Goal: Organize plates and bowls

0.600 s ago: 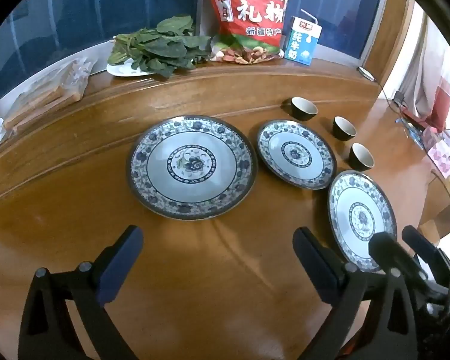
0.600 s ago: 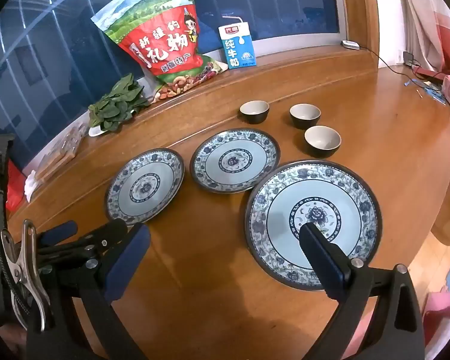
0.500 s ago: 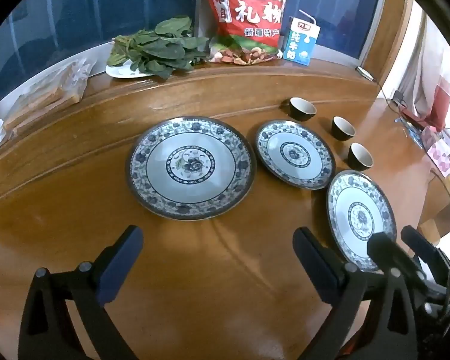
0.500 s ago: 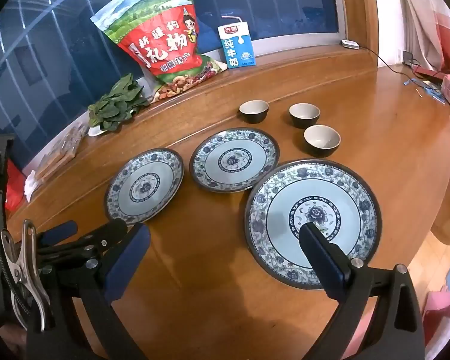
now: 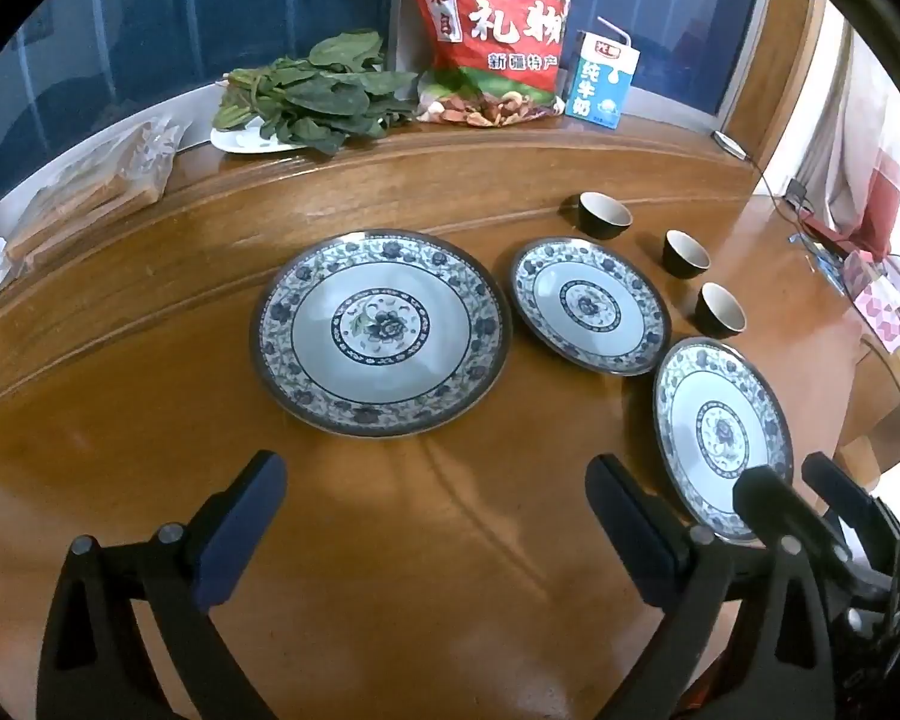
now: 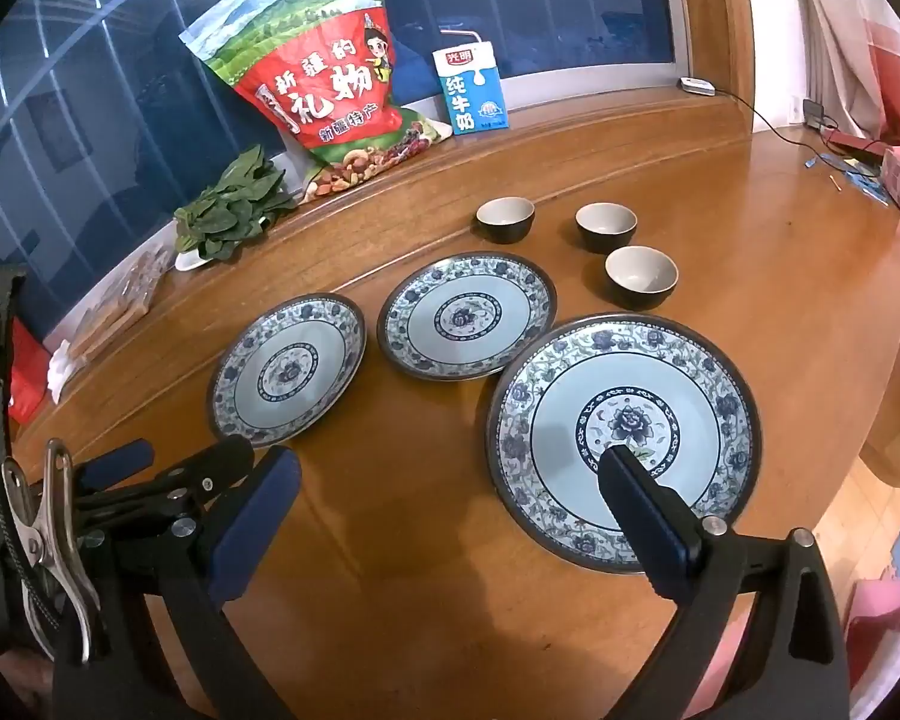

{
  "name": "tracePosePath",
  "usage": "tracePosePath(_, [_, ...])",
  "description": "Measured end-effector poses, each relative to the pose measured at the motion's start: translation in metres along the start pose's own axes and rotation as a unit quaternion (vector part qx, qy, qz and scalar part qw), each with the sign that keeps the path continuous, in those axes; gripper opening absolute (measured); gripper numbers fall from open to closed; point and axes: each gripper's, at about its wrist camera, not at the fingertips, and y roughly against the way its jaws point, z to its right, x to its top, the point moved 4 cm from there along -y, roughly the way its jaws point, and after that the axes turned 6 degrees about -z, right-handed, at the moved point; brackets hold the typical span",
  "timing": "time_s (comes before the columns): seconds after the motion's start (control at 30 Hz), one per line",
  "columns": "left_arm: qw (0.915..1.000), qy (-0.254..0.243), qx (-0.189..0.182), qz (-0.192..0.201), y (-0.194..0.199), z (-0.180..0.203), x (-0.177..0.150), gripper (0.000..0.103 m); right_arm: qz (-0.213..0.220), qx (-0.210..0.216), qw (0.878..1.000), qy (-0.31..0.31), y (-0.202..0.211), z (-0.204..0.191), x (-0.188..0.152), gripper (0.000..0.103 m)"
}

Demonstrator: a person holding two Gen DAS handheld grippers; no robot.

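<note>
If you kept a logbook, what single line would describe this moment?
left gripper: open, empty | right gripper: open, over right plate | three plates, three bowls unstacked

Both wrist views overlook three plates (image 5: 381, 331) from nearby.

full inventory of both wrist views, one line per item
plates: 3, blue-white floral, in a row on the wooden table
small bowls: 3, dark outside, pale inside, behind the plates
snack bag: 1, red-green, on the sill
milk carton: 1, blue-white, right of bag
leafy greens: 1 bunch, on a white plate, left of bag
wrapped packet: 1, clear, far left
left hand-held gripper: open
right hand-held gripper: open
</note>
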Motion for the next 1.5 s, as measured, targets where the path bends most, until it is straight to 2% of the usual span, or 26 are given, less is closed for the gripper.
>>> tracePosePath(1.5, [1.0000,0.001,0.001,-0.005,-0.0033,-0.0010,-0.0037,0.101,-0.003,0.000,1.000,-0.001,-0.0035,0.0001,-0.0024,0.102])
